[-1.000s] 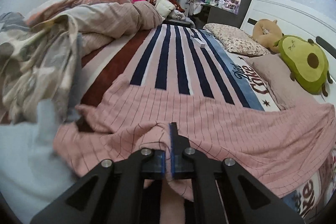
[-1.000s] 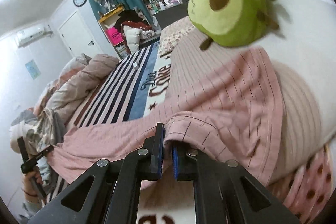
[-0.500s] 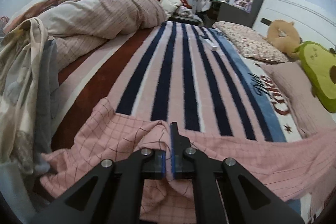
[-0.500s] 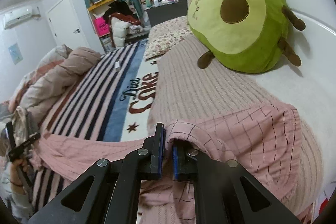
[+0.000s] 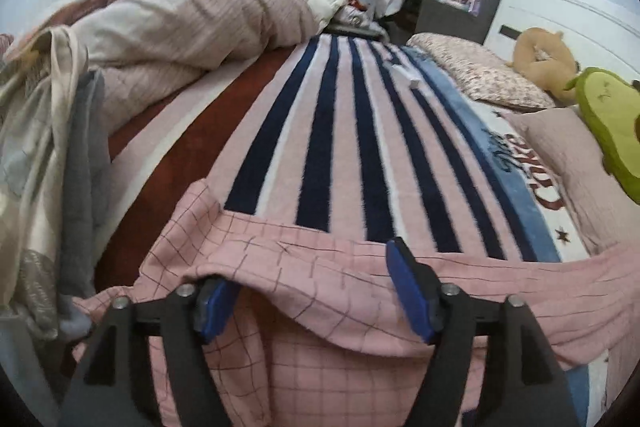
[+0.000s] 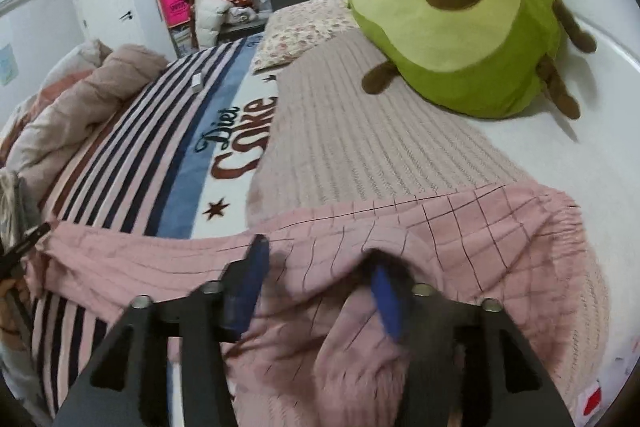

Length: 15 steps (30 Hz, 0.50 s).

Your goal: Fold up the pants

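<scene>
Your left gripper (image 5: 316,291) has just let its jaws swing apart; the blue pads (image 5: 412,299) stand wide, and a loose ridge of the pink checked pants (image 5: 320,267) sags between them without being pressed. Your right gripper (image 6: 316,287) has likewise just been opening: its pads (image 6: 384,299) are parted, blurred, with a hump of the same cloth lying slack between them.

The pants (image 6: 400,227) stretch as one long band across the near edge of the bed. The end by your left gripper lies on the striped blanket (image 5: 344,131), near the bed's left edge, where crumpled grey and cream bedding (image 5: 48,155) hangs. The end by your right gripper, with its gathered waistband, drapes over the ribbed beige pillow (image 6: 352,139) toward the headboard side.

Beyond the pants, the blanket's blue band and lettering (image 6: 240,131) run toward the far edge. An avocado plush (image 6: 460,15) sits at the headboard beside a floral pillow (image 6: 304,27), and a heaped duvet (image 5: 192,23) fills the bed's far left corner.
</scene>
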Each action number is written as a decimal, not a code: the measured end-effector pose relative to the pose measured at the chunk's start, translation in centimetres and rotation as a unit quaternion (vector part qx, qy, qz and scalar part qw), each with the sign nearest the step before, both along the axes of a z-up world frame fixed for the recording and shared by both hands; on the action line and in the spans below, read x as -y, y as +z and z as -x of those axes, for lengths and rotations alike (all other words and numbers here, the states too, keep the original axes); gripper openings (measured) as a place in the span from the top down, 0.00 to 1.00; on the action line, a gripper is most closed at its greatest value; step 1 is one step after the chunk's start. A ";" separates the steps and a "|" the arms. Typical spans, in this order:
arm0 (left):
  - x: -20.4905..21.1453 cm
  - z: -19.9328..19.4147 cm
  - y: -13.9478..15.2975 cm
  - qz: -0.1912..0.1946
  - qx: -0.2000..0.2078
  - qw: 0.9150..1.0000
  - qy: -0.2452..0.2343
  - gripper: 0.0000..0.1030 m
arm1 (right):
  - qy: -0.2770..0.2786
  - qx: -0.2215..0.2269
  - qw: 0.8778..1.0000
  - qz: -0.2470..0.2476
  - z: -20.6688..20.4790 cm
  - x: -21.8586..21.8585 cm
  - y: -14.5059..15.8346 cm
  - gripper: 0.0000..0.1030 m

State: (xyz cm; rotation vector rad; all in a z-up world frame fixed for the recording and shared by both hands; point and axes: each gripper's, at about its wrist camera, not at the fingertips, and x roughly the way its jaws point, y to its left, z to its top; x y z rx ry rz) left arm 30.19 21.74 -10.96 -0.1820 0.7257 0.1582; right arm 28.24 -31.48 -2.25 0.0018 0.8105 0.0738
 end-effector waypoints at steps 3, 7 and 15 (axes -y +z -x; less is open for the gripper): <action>0.9 1.3 1.3 -0.010 0.018 1.000 -0.012 0.31 | 0.009 0.014 1.000 0.019 2.3 -1.0 1.6 0.48; 1.4 1.9 2.1 -0.017 0.022 0.999 -0.016 0.27 | 0.042 0.025 0.998 0.029 4.1 -3.2 2.2 0.46; 4.4 3.2 1.9 0.033 0.011 0.991 -0.130 0.28 | 0.199 -0.051 0.979 0.012 3.0 -11.8 -4.6 0.80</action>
